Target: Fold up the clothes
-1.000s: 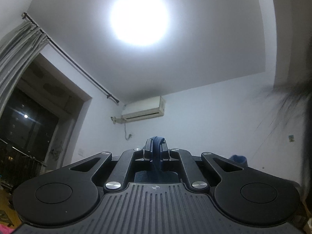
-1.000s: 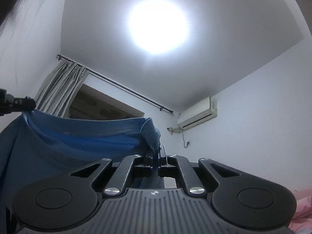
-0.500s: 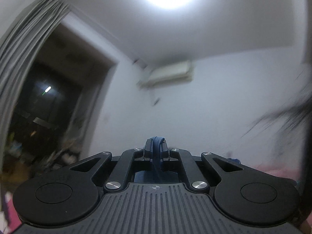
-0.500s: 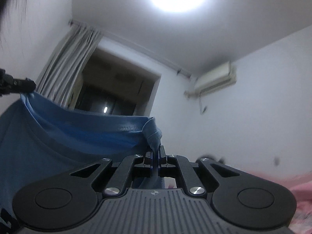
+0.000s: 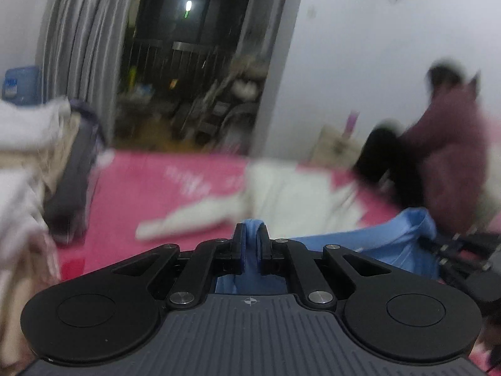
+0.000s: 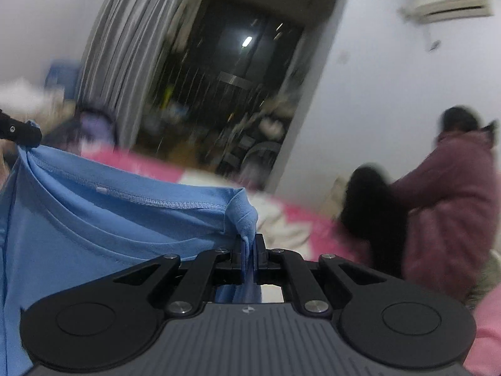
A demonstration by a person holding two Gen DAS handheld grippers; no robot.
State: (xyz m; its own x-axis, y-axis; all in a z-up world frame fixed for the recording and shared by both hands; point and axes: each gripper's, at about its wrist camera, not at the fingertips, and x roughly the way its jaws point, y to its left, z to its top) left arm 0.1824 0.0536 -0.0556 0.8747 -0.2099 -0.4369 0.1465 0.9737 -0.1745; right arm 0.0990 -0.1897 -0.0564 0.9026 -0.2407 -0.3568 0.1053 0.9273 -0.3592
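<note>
A: What does the left gripper hold?

B: Its jaws are clamped on a fold of the blue garment, which spreads away to the right of the gripper, above the pink bedspread.

A: And the right gripper?

B: Likewise pinched on a bunched corner of the garment. The stitched hem stretches left from it to the other gripper's tip, hanging slack between them.

A: Beyond the garment?

B: A white cloth lies on the bedspread behind it; a person in a maroon coat is to its right, blurred.
</note>
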